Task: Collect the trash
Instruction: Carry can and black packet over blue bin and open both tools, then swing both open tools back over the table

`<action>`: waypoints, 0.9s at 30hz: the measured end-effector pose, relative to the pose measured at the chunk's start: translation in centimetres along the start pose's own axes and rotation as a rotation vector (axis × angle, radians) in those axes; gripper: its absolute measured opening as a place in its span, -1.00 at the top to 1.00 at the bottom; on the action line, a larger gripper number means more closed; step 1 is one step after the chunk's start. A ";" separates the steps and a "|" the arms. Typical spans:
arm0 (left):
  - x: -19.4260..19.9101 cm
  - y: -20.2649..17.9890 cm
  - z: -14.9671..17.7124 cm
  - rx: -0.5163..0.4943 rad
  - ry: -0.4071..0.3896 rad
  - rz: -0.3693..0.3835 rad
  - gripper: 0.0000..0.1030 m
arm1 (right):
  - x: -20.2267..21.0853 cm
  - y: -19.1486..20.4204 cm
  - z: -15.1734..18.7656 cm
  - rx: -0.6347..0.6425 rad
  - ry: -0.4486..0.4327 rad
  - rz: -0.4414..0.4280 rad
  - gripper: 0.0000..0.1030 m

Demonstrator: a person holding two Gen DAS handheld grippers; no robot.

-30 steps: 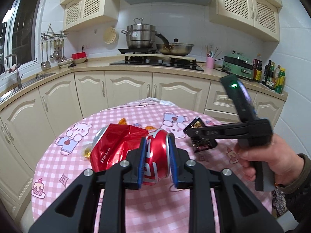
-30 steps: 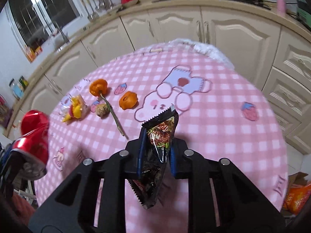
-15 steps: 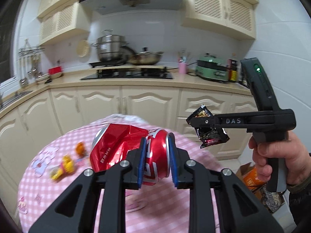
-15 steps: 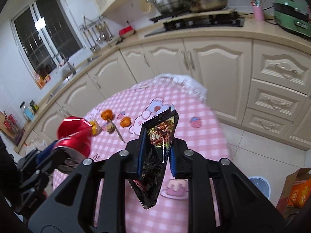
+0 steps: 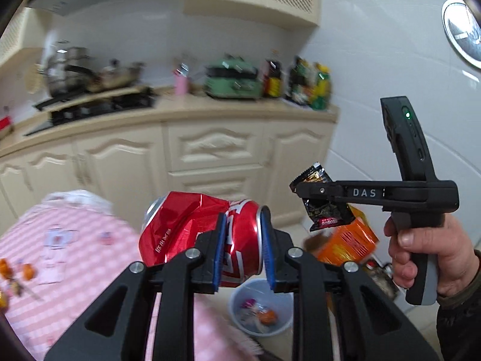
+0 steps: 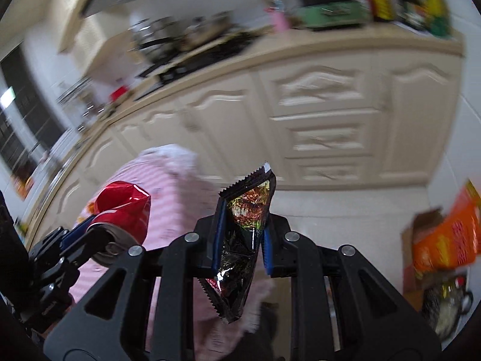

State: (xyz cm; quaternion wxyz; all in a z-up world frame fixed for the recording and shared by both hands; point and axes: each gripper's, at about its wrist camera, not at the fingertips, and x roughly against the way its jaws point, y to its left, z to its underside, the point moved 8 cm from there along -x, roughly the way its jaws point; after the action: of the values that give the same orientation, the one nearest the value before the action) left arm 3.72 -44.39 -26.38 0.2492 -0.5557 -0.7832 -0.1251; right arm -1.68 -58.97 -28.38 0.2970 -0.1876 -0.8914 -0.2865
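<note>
My left gripper is shut on a crushed red can, held in the air past the table's right edge. The can also shows in the right wrist view. My right gripper is shut on a dark snack wrapper, which hangs below the fingers. In the left wrist view the right gripper holds the wrapper to the right of the can. A light blue bin with some trash in it stands on the floor, below and between the two grippers.
The pink checked table with small orange scraps is at the left. An orange box stands on the floor beyond the bin, also in the right wrist view. Cream cabinets and a white wall are ahead.
Both grippers have swung right, away from the table, still holding the can and the wrapper. The bin and the orange box have come into the left wrist view.
</note>
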 end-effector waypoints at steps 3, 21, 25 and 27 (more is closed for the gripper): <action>-4.1 -2.7 0.9 -0.015 0.076 0.057 0.59 | -0.9 -4.8 1.4 -0.076 0.037 0.059 0.59; -17.0 -6.1 6.6 -0.003 0.351 0.051 -0.60 | -8.1 -15.8 8.2 -0.330 0.230 0.133 -0.59; -16.7 -4.8 6.0 0.015 0.348 0.012 -0.66 | -7.8 -15.8 8.0 -0.317 0.228 0.160 -0.84; -16.2 -4.3 5.8 0.023 0.342 -0.010 -0.68 | -7.7 -15.7 7.9 -0.306 0.227 0.173 -0.88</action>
State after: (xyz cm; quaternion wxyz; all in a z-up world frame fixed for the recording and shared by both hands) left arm 2.45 -56.24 -39.50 0.3845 -0.5196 -0.7334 -0.2103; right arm -7.17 -67.30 -44.74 0.3870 -0.2728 -0.7790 -0.4111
